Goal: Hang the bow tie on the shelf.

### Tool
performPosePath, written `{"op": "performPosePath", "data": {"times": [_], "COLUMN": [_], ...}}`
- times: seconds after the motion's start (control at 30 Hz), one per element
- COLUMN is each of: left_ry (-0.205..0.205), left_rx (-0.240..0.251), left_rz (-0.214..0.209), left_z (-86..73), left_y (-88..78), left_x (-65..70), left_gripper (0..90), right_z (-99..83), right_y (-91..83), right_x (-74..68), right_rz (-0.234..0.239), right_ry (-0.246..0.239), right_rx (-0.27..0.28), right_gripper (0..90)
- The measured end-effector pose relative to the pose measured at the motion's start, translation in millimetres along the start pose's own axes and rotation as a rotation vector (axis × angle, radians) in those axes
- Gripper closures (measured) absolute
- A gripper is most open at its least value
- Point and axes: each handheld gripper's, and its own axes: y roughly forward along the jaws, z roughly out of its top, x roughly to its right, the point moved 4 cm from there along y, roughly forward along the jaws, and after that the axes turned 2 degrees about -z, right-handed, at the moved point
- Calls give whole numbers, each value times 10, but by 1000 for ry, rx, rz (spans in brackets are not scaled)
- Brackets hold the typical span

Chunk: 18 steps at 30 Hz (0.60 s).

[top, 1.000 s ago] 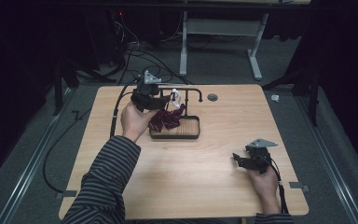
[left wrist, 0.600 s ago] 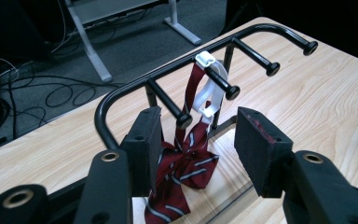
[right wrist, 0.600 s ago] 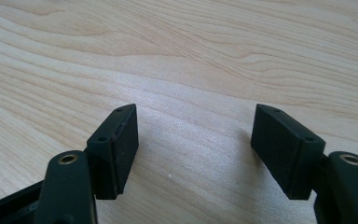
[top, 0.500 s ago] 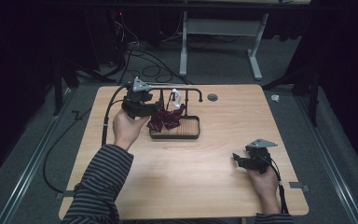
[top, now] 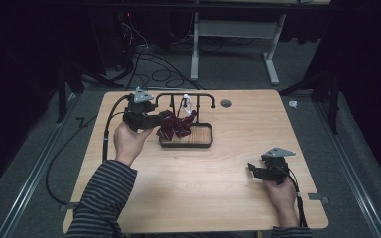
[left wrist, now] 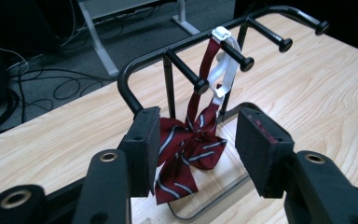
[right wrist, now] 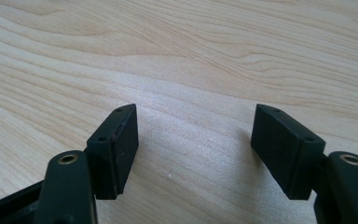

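1. At the far left of the worktop (top: 218,198), I hold the left gripper (left wrist: 198,140) in front of a black rack (top: 164,96) whose wooden tray base (top: 206,136) sits under it.

2. A maroon striped bow tie (left wrist: 186,149) hangs from one of the rack's pegs (left wrist: 233,51) by its strap and white clasp (left wrist: 223,33), the bow drooping toward the tray.

3. I judge the hanging itself to be done: the strap is looped over the peg and the bow dangles on its own weight, with nothing gripping it.

4. What may be left, as far as I can judge, is drawing the left gripper clear, or straightening the bow, which hangs crumpled and tilted.

5. The left jaws stand wide apart, empty. In the left gripper view the bow sits between them and just beyond their tips, nearer the left-hand pad; I cannot tell whether that pad brushes the cloth.

6. The right gripper (top: 263,170) rests low at the near right of the worktop, well apart from the rack, in my right hand (top: 283,191).

7. Its jaws are also spread wide, with bare wood between them and nothing held.
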Motion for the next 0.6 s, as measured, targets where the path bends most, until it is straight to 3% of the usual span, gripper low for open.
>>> {"op": "performPosePath", "data": {"times": [0.6], "left_ry": [-27], "left_rx": [12], "left_rz": [4], "left_z": [-193], "left_y": [-170], "left_x": [-40], "left_gripper": [502], "right_z": [0], "right_y": [0], "right_x": [0], "right_rz": [0], "right_ry": [0], "right_rx": [0], "right_gripper": [334]}}
